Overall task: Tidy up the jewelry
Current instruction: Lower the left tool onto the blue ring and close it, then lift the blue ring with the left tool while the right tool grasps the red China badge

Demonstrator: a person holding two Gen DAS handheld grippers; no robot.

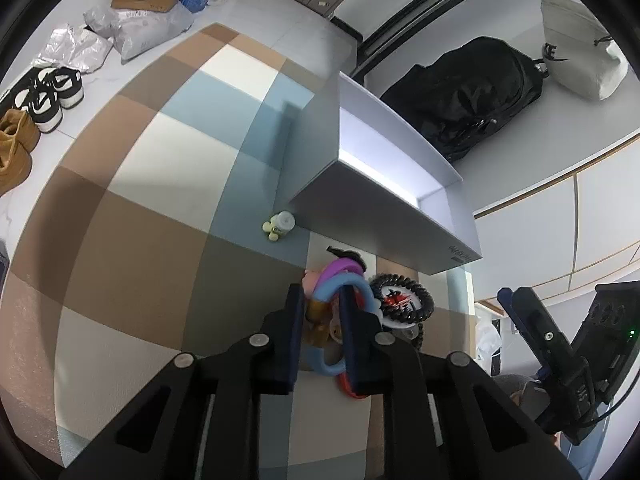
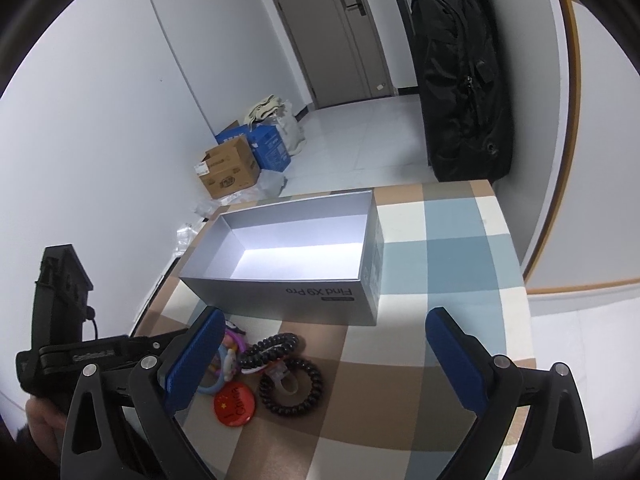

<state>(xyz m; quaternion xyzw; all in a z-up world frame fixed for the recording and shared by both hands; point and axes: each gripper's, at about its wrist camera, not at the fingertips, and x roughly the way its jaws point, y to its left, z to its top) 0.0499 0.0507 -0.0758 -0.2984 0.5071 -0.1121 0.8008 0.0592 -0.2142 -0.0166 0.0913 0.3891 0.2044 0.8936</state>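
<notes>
Resting on the checked worktop (image 2: 440, 264), just in front of the open grey box (image 2: 288, 276), a small heap of jewelry: blue ring bracelet (image 1: 334, 294), purple bracelet (image 1: 344, 268), black coil hair tie (image 2: 291, 384), black bead bracelet (image 2: 270, 348), red round badge (image 2: 234, 400). Left claw (image 1: 322, 312) narrowed onto the blue ring bracelet, pads pressing it from both sides, still down at the heap on the worktop. Right claw (image 2: 324, 356) spread wide, nothing between its pads, poised above the worktop beside the heap, near the coil hair tie. Box interior bare, sitting upright, lettering on its near wall. Small yellow-and-white item (image 1: 280, 226) lying apart from the heap, just beside the box corner; kind not discernible. Black bag (image 2: 464, 80) standing beyond the worktop.
</notes>
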